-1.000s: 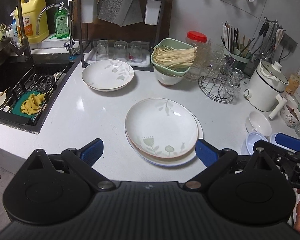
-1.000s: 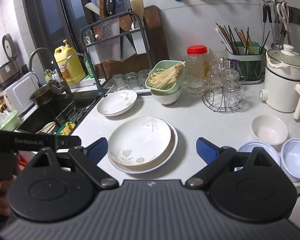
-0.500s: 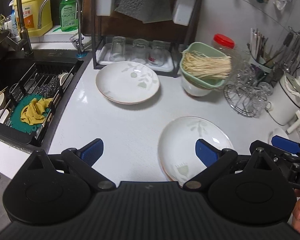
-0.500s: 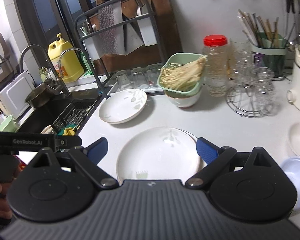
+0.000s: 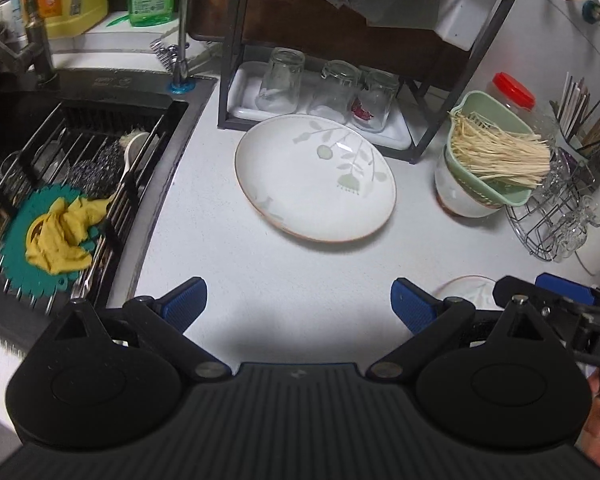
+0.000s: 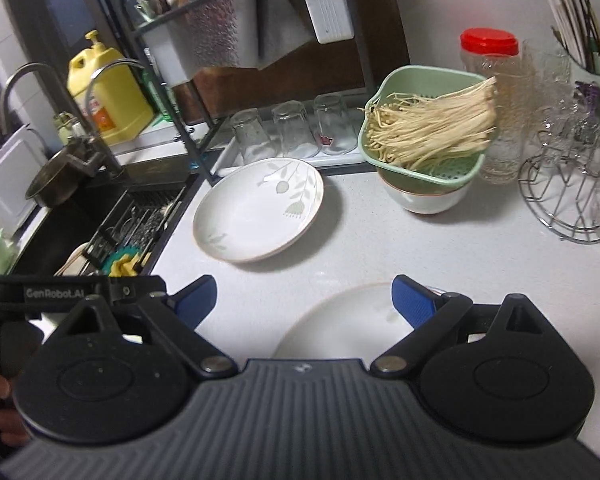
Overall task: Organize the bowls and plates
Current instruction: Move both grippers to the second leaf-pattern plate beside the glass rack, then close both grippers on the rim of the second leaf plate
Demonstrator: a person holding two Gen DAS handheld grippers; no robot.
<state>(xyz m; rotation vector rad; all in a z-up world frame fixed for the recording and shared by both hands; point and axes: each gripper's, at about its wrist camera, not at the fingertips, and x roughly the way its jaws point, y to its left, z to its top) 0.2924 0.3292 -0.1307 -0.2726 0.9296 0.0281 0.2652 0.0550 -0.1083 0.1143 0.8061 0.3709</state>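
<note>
The left gripper (image 5: 298,304), low in its frame, has its blue-padded fingers (image 5: 186,302) spread wide apart over bare white countertop (image 5: 220,256), holding and touching nothing. A white leaf-patterned plate (image 5: 316,178) lies above it at frame centre, in front of the black metal rack (image 5: 428,120) with upturned glasses. The right gripper (image 6: 302,300) is equally wide open and empty; a second white plate (image 6: 340,328) lies at lower centre of its view, partly hidden by the right finger, contact unclear. The leaf-patterned plate (image 6: 258,208) sits at centre left.
</note>
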